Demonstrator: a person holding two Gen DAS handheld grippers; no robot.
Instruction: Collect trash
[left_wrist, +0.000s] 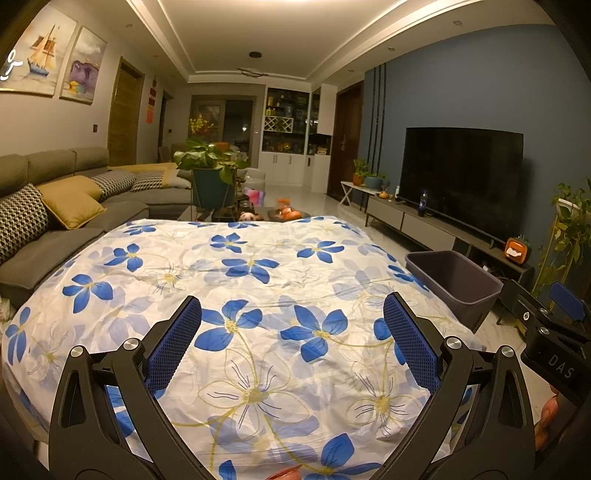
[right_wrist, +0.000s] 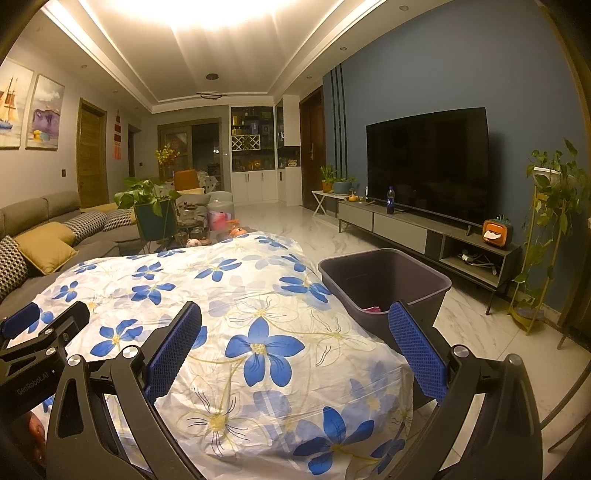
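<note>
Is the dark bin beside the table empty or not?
Not empty: the right wrist view shows something pink at the bottom of the dark grey plastic bin; most of its inside looks bare.

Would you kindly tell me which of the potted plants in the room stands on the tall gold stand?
The trailing plant in the white pot by the blue wall, right of the TV. The other plants sit on the coffee table and on the low white side table.

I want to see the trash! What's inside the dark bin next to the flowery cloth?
In the right wrist view, something small and pink lies at the bottom of the bin. The near wall and one blue pad hide the rest of the bottom.
</note>
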